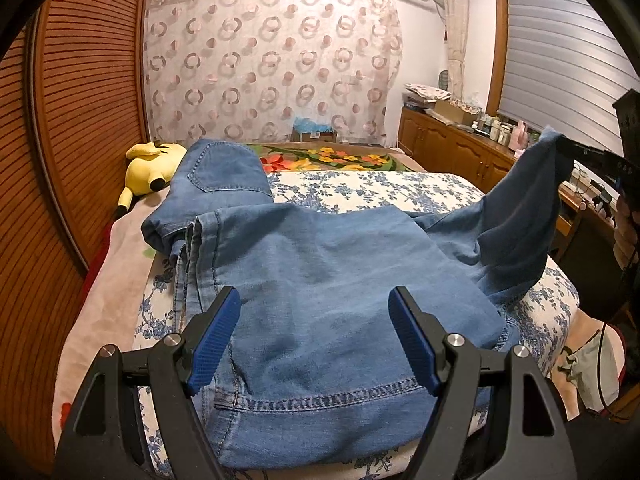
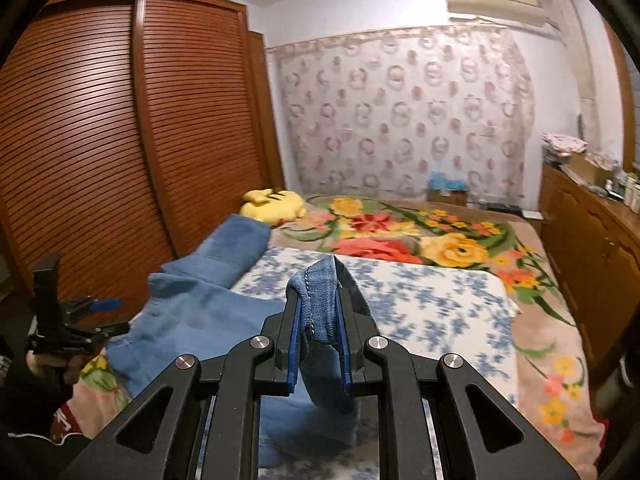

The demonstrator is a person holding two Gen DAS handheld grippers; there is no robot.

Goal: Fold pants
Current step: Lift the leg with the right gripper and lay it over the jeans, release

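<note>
Light blue denim pants lie partly folded on the bed, waist end with a back pocket at the far left. My left gripper is open and hovers over the near hem, holding nothing. My right gripper is shut on a bunched edge of the pants and holds it up off the bed. In the left wrist view that lifted cloth rises to the right gripper at the right edge. In the right wrist view the left gripper shows at the far left.
The bed has a blue-flowered white cover and a bright floral blanket beyond. A yellow plush toy lies at the far left by the slatted wooden wardrobe. A wooden cabinet with clutter runs along the right.
</note>
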